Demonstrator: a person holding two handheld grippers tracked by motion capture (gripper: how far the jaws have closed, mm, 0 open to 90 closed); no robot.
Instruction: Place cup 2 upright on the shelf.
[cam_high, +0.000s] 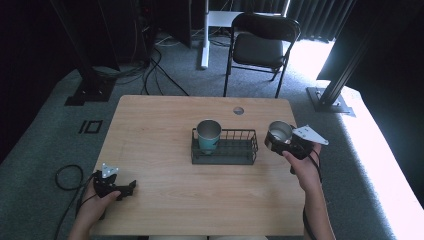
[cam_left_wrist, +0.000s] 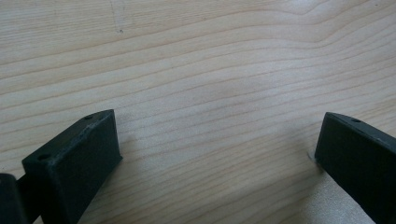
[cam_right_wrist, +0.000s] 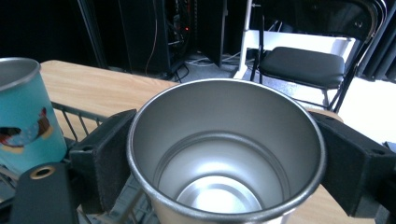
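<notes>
While clamped, hand-held gripper around cup

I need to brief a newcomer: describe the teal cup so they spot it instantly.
On the wooden table, find the black wire basket near the middle. The teal cup stands upright in its left end. Unlike the bare steel cup held in the right tongs, it has a coloured printed wall.

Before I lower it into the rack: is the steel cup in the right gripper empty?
Empty. The right gripper view looks straight into the steel cup, gripped between the jaws of the right gripper: bare shiny walls and bottom.
</notes>
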